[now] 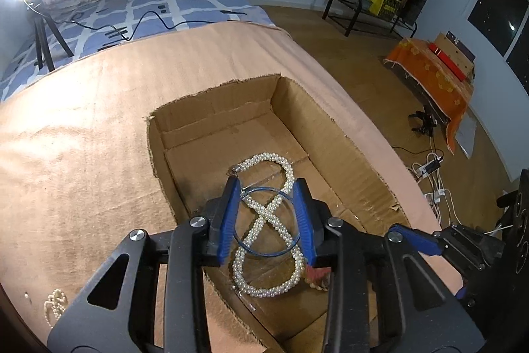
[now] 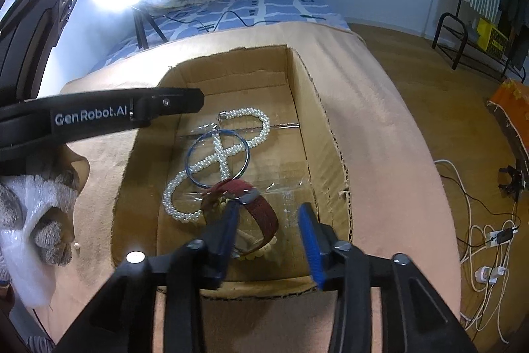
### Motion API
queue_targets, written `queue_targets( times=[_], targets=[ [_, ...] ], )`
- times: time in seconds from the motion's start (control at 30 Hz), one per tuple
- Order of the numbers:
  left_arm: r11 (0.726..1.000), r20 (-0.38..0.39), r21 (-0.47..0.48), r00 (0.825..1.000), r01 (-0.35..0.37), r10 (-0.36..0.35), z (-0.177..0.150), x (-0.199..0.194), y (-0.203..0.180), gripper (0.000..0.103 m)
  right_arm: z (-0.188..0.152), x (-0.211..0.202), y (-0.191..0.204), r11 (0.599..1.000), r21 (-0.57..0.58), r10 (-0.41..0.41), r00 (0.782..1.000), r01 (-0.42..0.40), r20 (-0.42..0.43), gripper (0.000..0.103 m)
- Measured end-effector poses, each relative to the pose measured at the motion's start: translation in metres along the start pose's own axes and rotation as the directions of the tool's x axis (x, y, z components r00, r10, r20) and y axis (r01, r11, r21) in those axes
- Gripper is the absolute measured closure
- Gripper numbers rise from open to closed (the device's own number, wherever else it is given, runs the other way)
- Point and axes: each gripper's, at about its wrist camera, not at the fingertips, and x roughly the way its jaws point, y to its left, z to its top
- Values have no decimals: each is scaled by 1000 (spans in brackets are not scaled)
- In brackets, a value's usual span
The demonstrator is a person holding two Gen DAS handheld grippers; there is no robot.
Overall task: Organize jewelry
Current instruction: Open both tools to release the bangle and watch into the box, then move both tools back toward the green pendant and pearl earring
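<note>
Left edge of pink cloth [image 1: 82, 128]: small pearl strand [image 1: 54, 303] loose, outside box, not yet stowed. Cardboard box [image 1: 330, 134], corrugated, torn rim: pearl necklace [image 1: 267, 220] in figure-eight on box floor, thin blue wire bangle [image 1: 264, 222] atop. Left gripper [image 1: 266, 220] apart, flanking both, pads not pressing. Near-right corner: red woven bracelet [image 2: 264, 214]. Right gripper [image 2: 269, 234] apart, nothing clamped. Step judged: drop-off done. Next: lift clear, fetch loose strand w/ gentle pinch.
</note>
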Motion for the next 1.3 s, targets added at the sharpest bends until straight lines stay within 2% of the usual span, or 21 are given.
queue_targets(
  times=[0.07, 0.17, 0.3, 0.47, 0.73, 0.93, 1.3],
  targets=[
    [1000, 7, 7, 1000, -8, 8, 0, -6, -1, 70, -2, -6, 1, 1000, -7, -8, 1000, 8, 13, 45],
    [1000, 17, 12, 1000, -10, 9, 1, -14, -2, 70, -1, -12, 3, 1000, -6, -9, 1000, 9, 20, 45],
    [1000, 31, 4, 999, -9, 8, 1, -28, -1, 70, -1, -19, 6, 1000, -20, -24, 1000, 24, 14, 39],
    [1000, 46, -16, 999, -4, 5, -2, -47, 6, 70, -2, -22, 13, 997, -69, -39, 998, 36, -41, 37],
    [999, 68, -37, 997, -15, 18, -14, -84, 24, 70, -8, -49, 20, 997, -74, -35, 999, 35, -1, 36],
    [999, 116, -37, 992, -36, 40, -28, -135, 51, 70, -12, -78, 31, 998, -65, -10, 999, 13, 45, 34],
    [988, 184, -74, 972, -137, 149, -76, -227, 138, 70, -16, -115, 65, 993, -93, 83, 989, -72, 120, 26]
  ],
)
